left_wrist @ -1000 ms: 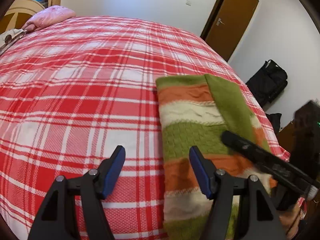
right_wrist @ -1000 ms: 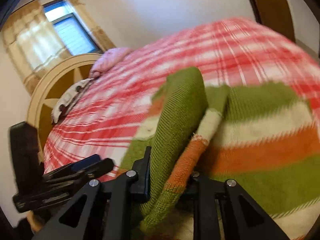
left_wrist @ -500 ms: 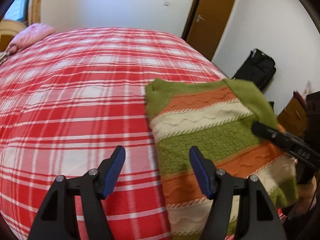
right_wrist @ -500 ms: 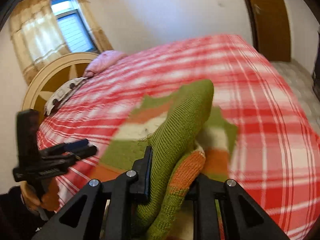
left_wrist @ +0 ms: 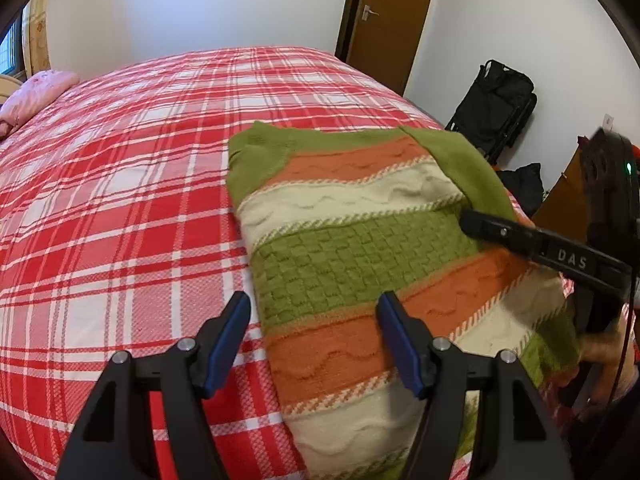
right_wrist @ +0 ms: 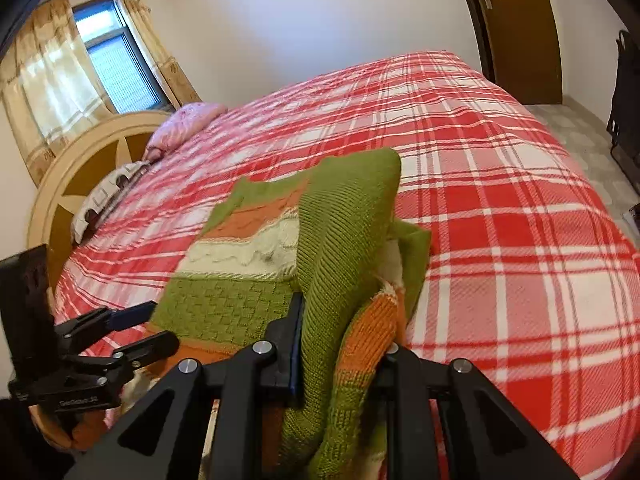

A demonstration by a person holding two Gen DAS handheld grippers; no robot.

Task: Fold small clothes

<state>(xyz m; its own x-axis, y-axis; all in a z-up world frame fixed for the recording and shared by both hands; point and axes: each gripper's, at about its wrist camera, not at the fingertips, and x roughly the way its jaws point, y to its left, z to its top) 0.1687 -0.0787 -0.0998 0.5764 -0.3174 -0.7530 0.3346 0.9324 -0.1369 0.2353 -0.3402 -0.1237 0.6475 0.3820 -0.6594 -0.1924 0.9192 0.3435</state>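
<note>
One striped knit sweater [left_wrist: 360,264] lies on the plaid bedspread [left_wrist: 120,208]; right gripper [right_wrist: 340,344] clamps its green sleeve [right_wrist: 344,232]; left gripper [left_wrist: 314,340], at 6 o'clock, gapes wide.

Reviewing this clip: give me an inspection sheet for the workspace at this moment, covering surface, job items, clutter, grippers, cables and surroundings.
Surface: bed with red plaid cover.
Job's things: striped sweater lying near the bed's edge, right side lifted.
Clutter: pink pillow and a patterned one by the headboard.
Grippers: left gripper open, holding nothing, above the sweater's edge; right gripper shut on the green sleeve.
Cables: thin cable by the right gripper.
Surroundings: brown door, black bag, curtained window.
</note>
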